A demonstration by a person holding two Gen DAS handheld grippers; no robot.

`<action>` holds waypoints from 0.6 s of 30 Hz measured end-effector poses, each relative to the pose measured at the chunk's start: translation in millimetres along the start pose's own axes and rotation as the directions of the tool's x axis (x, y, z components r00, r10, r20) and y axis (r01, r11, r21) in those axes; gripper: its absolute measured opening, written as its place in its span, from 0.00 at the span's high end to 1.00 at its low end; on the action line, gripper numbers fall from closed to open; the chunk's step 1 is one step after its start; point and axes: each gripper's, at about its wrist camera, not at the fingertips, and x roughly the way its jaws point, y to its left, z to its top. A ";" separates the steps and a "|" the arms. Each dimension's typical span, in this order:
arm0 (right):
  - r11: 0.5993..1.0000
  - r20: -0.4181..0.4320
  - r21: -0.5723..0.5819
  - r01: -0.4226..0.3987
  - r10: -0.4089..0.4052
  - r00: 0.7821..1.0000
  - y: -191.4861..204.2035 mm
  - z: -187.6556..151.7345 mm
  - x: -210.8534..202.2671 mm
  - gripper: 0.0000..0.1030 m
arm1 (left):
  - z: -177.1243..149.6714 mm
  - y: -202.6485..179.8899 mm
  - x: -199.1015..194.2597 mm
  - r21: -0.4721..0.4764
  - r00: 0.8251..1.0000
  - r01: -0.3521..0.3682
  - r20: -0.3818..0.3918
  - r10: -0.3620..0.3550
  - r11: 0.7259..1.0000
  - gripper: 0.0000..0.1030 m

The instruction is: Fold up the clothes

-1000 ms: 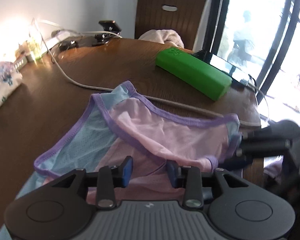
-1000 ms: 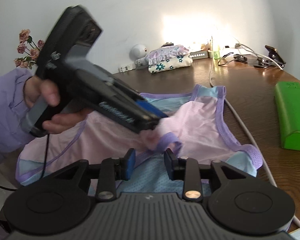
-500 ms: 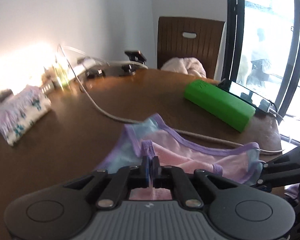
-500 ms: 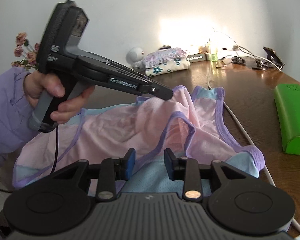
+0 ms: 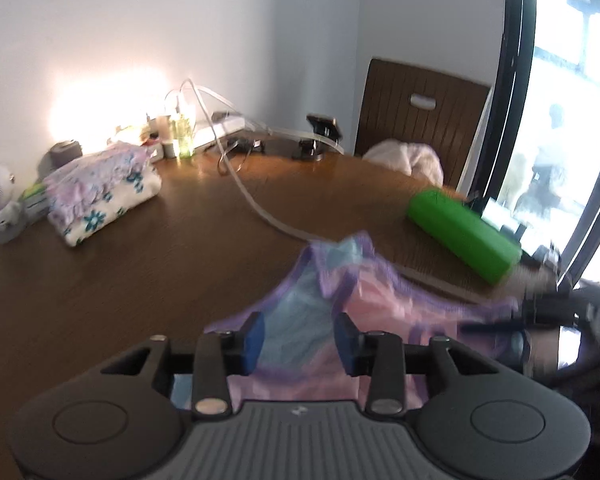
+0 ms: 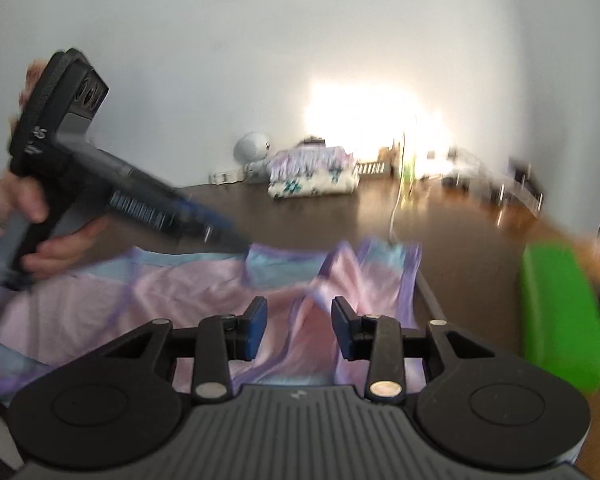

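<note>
A dark brown wooden desk is seen ahead of the left tool. A pink, blue and purple garment is spread on it directly beneath that tool. A green block lies ahead to the right, a white cable runs straight ahead, and a folded floral cloth rests ahead to the left. Small items at the far edge are too blurred to identify.
</note>
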 end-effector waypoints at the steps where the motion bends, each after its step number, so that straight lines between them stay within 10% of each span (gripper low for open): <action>1: 0.999 0.009 -0.042 0.024 -0.023 1.000 4.5 2.0 4.0 0.65 | -4.5 -4.7 4.2 0.024 1.000 -0.014 -0.016 0.014 1.000 0.62; 4: 0.997 -0.089 -0.078 0.020 -0.027 0.996 6.8 6.6 33.5 0.75 | -13.7 -11.9 22.3 0.068 0.997 -0.045 -0.055 0.049 0.997 0.62; 5: 0.997 -0.123 -0.076 0.021 -0.030 0.992 5.0 6.7 39.7 0.96 | -14.6 -10.0 28.8 0.054 0.996 -0.046 -0.067 0.050 0.997 0.62; 18: 1.000 -0.101 -0.007 0.013 -0.013 0.995 -11.9 -3.4 1.2 0.80 | -15.5 10.8 45.5 -0.086 0.989 -0.120 -0.098 0.111 0.989 0.50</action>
